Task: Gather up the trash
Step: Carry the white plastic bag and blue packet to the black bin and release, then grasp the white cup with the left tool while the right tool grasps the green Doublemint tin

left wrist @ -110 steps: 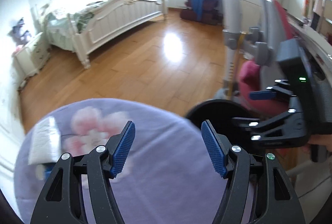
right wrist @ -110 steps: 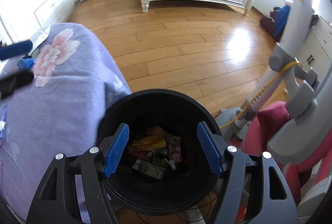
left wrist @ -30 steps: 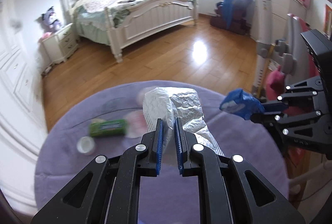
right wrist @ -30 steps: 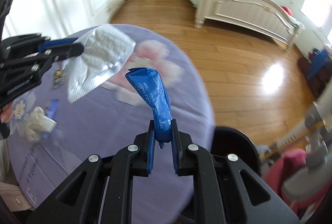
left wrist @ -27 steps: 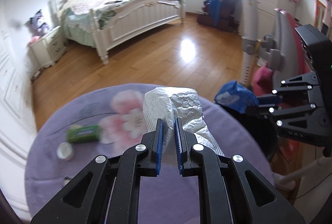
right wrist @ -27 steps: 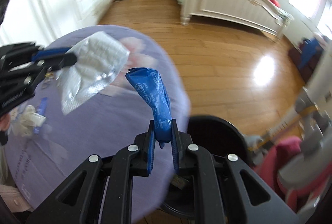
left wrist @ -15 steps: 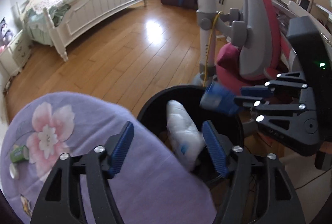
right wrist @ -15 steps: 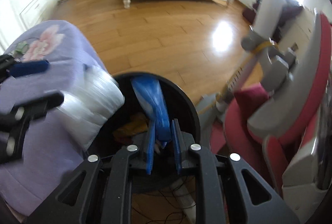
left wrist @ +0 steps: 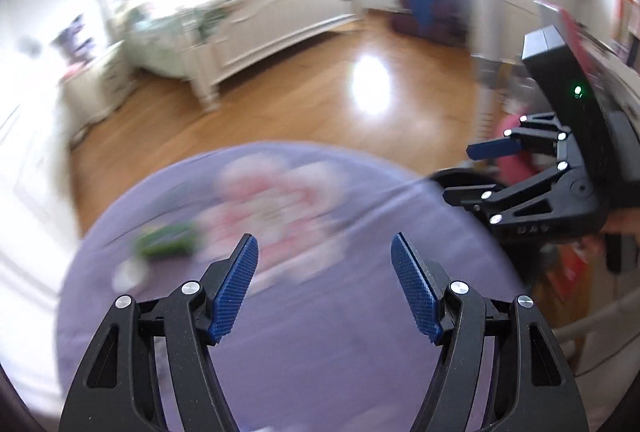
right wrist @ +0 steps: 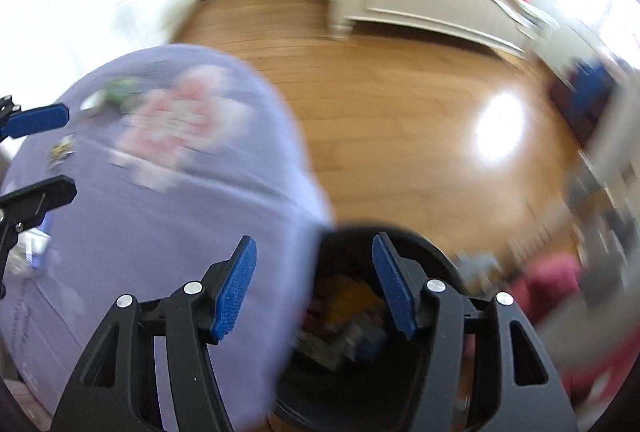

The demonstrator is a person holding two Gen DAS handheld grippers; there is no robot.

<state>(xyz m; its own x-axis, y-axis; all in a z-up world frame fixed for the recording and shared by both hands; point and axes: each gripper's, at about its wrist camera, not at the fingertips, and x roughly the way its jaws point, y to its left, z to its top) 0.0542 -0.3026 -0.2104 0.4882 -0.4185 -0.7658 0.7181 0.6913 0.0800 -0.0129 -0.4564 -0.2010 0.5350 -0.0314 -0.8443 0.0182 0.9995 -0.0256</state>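
Right tongs point(right wrist: 314, 286), just opening, hang empty over the bin point(right wrist: 444, 260).

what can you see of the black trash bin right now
The black trash bin is a round, dark, plastic-looking container standing upright on the wooden floor, close against the edge of the purple-clothed table. Its open top faces up, and blurred litter lies inside: something yellow, plus grey and bluish pieces. The open, empty right gripper is above its rim. In the left wrist view only a sliver of its rim shows beyond the table.
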